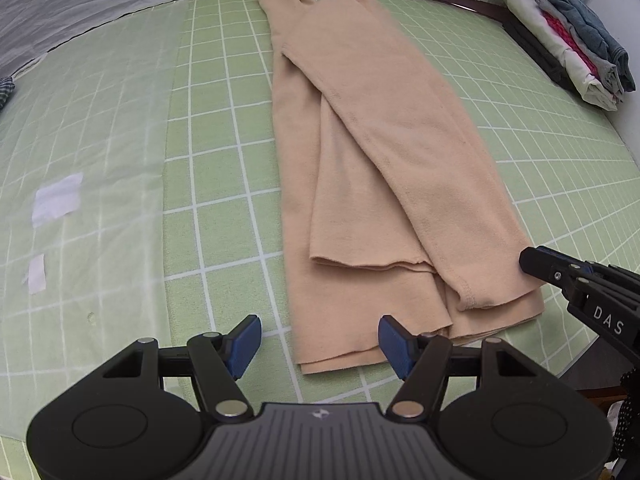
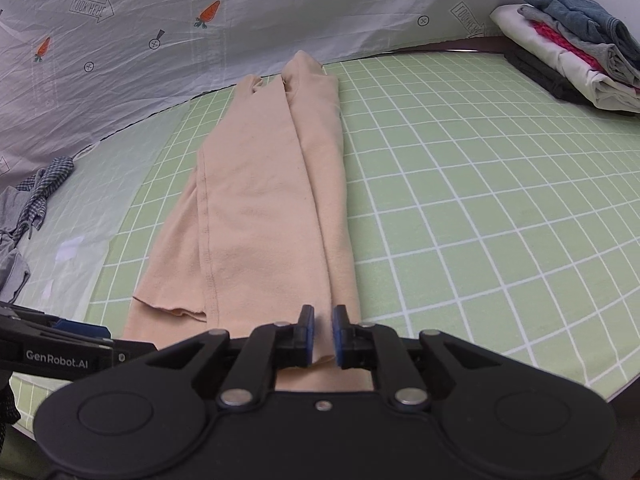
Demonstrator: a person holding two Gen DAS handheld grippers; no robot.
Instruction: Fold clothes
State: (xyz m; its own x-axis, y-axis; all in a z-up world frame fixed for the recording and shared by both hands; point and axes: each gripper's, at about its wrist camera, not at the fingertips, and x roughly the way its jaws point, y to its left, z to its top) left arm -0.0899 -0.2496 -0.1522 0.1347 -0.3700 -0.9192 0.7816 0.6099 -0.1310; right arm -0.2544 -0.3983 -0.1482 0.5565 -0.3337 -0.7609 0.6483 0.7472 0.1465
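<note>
A beige garment (image 1: 360, 140) lies folded lengthwise into a long strip on the green grid mat (image 1: 224, 184), its hem nearest me. My left gripper (image 1: 318, 340) hovers open above the hem's near left corner, nothing between its blue pads (image 1: 244, 344). In the right wrist view the same garment (image 2: 256, 208) runs away from my right gripper (image 2: 322, 332). Its jaws stand a narrow gap apart over the hem's right corner; a fold of cloth shows in the gap, and the pads do not press it. The right gripper's tip (image 1: 536, 262) sits just beside the garment's right edge.
A stack of folded clothes (image 2: 576, 52) sits at the mat's far right corner. A checked cloth and grey clothes (image 2: 36, 200) lie at the left. A carrot-print sheet (image 2: 200, 40) hangs behind the mat. White tape patches (image 1: 56, 200) mark the pale left surface.
</note>
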